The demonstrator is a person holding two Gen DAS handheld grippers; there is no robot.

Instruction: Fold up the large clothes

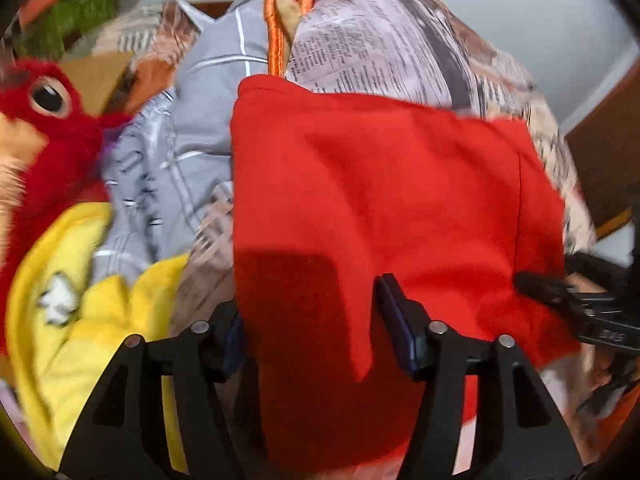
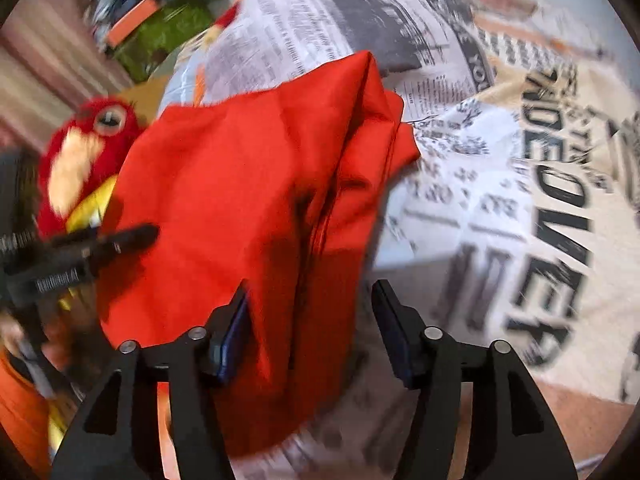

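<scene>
Red garment (image 1: 380, 200) lies folded on newspaper-print bedding (image 2: 500, 200), right of red plush bird (image 1: 52, 128). Left tongs (image 1: 308, 320) spread wide, cloth draped between fingers, ungripped. Right tongs (image 2: 308, 320) likewise wide, cloth between.

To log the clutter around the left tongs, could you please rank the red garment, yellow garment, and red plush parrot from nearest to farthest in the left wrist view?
1. Red garment: draped between the left tongs.
2. Yellow garment: low on the left, just beside them.
3. Red plush parrot: farther back, upper left.
</scene>
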